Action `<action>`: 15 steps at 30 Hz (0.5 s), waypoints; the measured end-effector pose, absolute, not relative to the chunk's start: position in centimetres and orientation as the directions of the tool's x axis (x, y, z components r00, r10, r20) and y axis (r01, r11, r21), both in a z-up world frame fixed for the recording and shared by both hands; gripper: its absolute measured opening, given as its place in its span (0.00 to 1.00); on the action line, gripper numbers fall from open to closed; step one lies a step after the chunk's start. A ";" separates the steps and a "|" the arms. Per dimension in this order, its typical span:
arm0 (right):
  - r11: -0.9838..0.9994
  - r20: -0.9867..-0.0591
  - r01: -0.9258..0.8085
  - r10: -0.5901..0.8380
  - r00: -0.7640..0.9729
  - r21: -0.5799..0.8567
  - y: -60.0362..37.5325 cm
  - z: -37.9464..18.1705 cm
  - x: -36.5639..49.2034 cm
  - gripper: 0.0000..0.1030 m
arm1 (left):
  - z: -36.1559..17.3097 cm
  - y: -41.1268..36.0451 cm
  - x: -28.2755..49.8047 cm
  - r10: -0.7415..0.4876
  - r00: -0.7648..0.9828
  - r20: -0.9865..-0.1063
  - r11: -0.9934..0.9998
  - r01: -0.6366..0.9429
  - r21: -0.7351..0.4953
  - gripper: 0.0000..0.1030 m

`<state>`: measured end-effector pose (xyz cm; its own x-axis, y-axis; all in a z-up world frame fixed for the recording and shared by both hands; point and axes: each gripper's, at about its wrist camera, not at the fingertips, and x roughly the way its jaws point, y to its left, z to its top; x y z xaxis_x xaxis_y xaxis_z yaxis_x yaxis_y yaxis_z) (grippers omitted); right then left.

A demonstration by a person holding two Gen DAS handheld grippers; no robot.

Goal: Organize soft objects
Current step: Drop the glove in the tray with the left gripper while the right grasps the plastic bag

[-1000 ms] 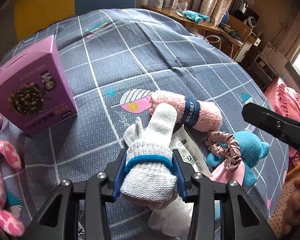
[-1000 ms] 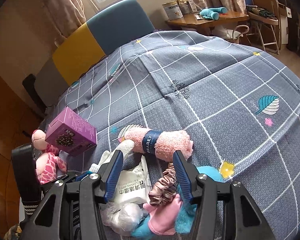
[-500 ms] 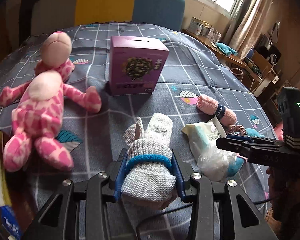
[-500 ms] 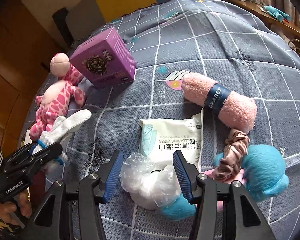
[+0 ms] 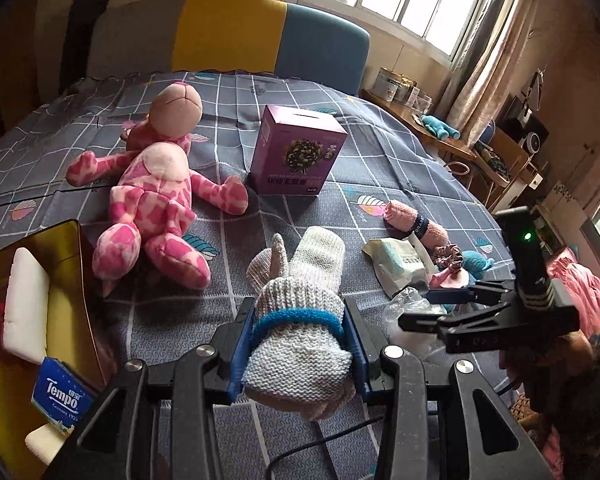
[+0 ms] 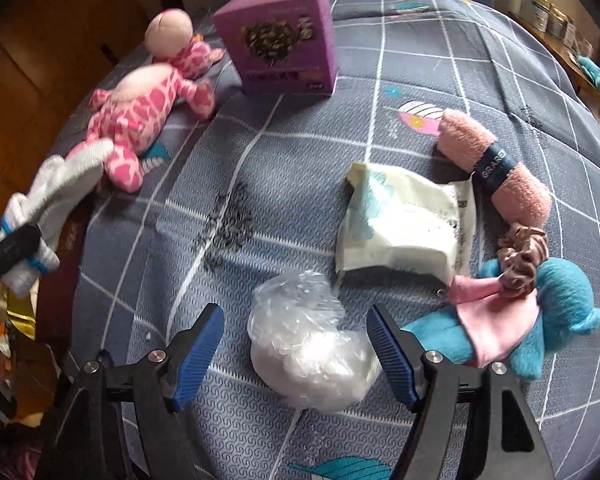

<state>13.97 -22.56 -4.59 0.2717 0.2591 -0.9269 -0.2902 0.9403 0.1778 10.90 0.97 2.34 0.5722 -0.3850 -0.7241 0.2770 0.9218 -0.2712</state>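
Observation:
My left gripper is shut on a white knitted glove with a blue cuff band, held above the bed; it also shows in the right wrist view. My right gripper is open, its jaws either side of a clear plastic bag of white stuff. A wipes pack, a rolled pink towel, a satin scrunchie and a blue plush lie to the right. A pink spotted plush lies at the left.
A purple box stands on the grey checked bedspread. A yellow container at the bed's left edge holds a white pad and a Tempo tissue pack. A desk stands beyond the bed at the right.
My left gripper has swung left with the glove, bringing the yellow container into view. My right gripper has lowered around the plastic bag.

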 end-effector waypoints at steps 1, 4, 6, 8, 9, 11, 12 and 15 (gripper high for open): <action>0.942 -0.938 -0.301 0.232 0.257 0.150 -22.0 -5.0 13.7 0.73 | 2.4 1.1 10.7 -0.389 0.574 -0.721 0.920 0.278 -0.276 0.41; 0.947 -0.942 -0.291 0.216 0.258 0.137 -21.8 -5.3 12.9 0.73 | 2.8 2.1 9.9 -0.394 0.589 -0.706 0.919 0.276 -0.282 0.41; 0.948 -0.940 -0.284 0.220 0.261 0.143 -21.8 -5.3 12.6 0.73 | 3.1 2.8 9.4 -0.398 0.598 -0.696 0.917 0.273 -0.291 0.41; 0.950 -0.942 -0.289 0.200 0.270 0.118 -21.7 -5.4 12.3 0.73 | 3.2 3.4 9.0 -0.400 0.605 -0.689 0.917 0.270 -0.294 0.41; 0.950 -0.944 -0.289 0.194 0.267 0.114 -21.5 -5.6 12.2 0.73 | 3.3 3.7 8.8 -0.399 0.611 -0.684 0.917 0.269 -0.294 0.41; 0.956 -0.949 -0.276 0.173 0.262 0.098 -21.3 -6.0 11.9 0.61 | 3.5 4.3 8.3 -0.394 0.624 -0.675 0.919 0.264 -0.293 0.41; 0.961 -0.952 -0.264 0.156 0.262 0.085 -21.1 -6.3 12.0 0.50 | 3.6 4.7 8.1 -0.390 0.633 -0.669 0.921 0.258 -0.292 0.41; 0.963 -0.954 -0.259 0.139 0.266 0.069 -20.5 -6.9 11.4 0.43 | 4.1 5.7 7.3 -0.364 0.661 -0.656 0.931 0.241 -0.274 0.41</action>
